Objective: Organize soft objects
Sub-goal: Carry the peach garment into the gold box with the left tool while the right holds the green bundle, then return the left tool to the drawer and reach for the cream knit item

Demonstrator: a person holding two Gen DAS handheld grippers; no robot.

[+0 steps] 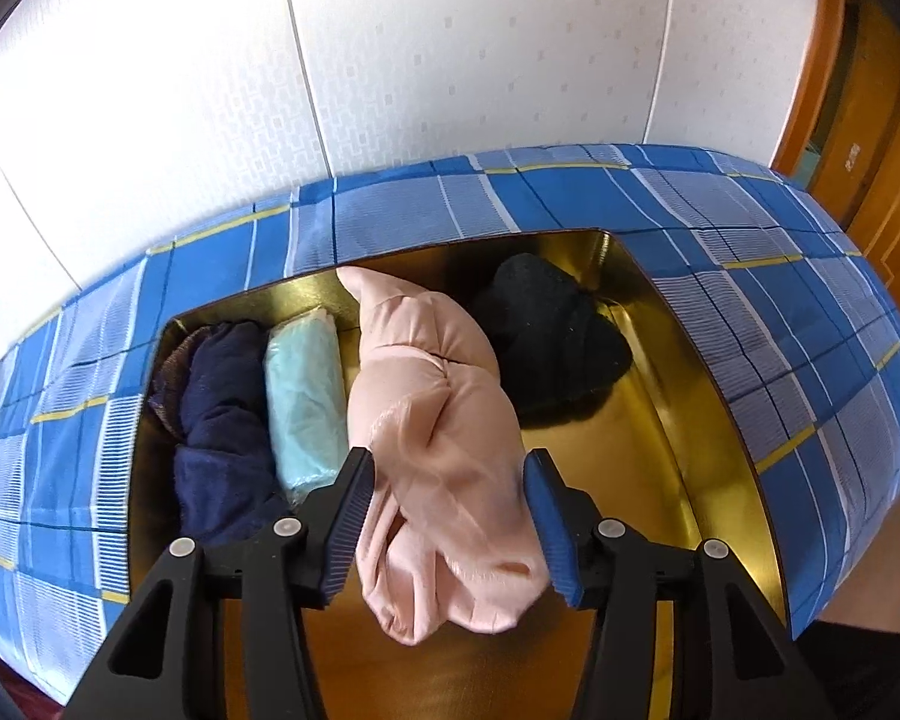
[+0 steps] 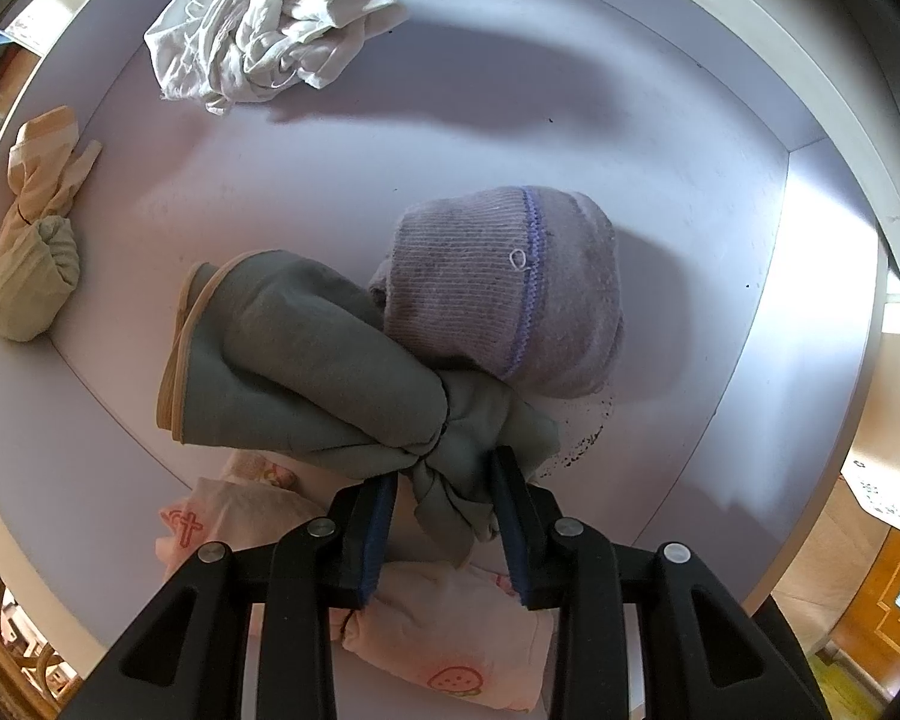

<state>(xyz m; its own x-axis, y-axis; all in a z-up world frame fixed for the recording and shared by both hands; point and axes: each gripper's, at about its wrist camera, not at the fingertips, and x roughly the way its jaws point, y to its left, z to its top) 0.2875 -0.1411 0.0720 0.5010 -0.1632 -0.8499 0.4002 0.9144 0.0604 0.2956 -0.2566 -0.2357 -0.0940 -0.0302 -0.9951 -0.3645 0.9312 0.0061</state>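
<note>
Left gripper (image 1: 450, 480) jaws apart, pink cloth (image 1: 444, 420) lay between in gold box (image 1: 678, 420). Right gripper (image 2: 444, 498) clamped on grey-green bundle (image 2: 330, 372) near purple sock (image 2: 510, 288).

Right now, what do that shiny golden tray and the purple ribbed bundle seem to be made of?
The shiny golden tray looks like polished metal or foil-faced card: it mirrors the clothes, so I cannot say which. The purple ribbed bundle looks like knitted yarn, wool or acrylic: fine ribs, a stitched stripe, slight fuzz.
</note>
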